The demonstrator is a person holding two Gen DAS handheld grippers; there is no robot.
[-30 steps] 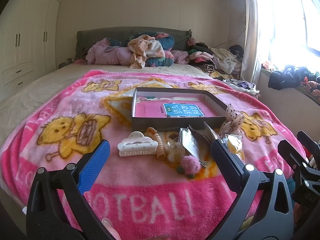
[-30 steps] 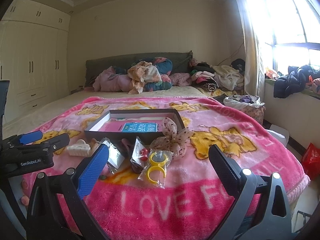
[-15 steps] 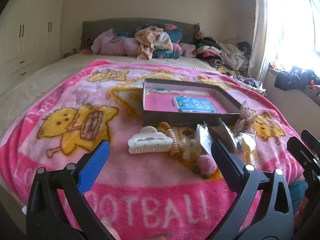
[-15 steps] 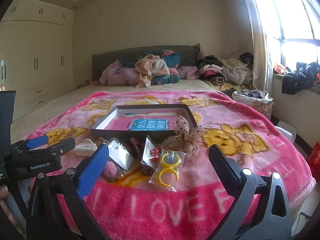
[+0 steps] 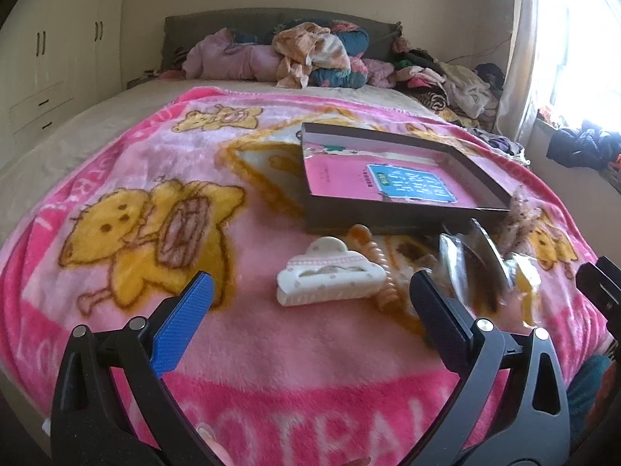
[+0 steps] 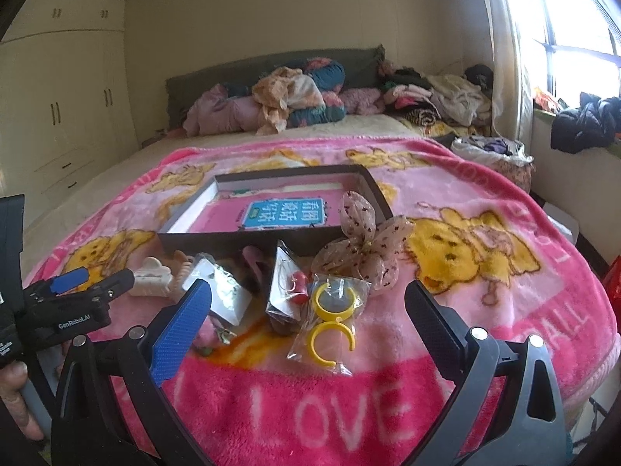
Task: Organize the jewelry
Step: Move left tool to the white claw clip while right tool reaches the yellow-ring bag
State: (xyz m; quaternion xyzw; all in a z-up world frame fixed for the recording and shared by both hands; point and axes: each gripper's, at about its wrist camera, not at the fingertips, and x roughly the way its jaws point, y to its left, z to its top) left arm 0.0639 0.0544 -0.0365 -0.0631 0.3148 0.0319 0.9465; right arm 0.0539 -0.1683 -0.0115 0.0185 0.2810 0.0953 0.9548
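A dark shallow box [image 5: 341, 223] [image 6: 271, 239] with a pink book inside lies on the pink blanket. In front of it lie a white claw hair clip [image 5: 330, 277] [image 6: 153, 275], an orange spiral hair tie [image 5: 378, 256], clear packets [image 6: 223, 291], a packet of yellow rings [image 6: 332, 314] and a dotted bow [image 6: 365, 248]. My left gripper [image 5: 310, 295] is open, just short of the white clip. My right gripper [image 6: 310, 306] is open, above the blanket just short of the ring packet.
The pink cartoon blanket [image 5: 136, 194] covers the bed's near half. Piled clothes [image 6: 295, 97] lie at the headboard. Wardrobes [image 6: 58, 116] stand left, a window sill with clothes [image 6: 582, 124] right. The left gripper shows in the right wrist view [image 6: 77, 291].
My left gripper has moved forward and down toward the white clip. My right gripper has moved closer to the items in front of the box.
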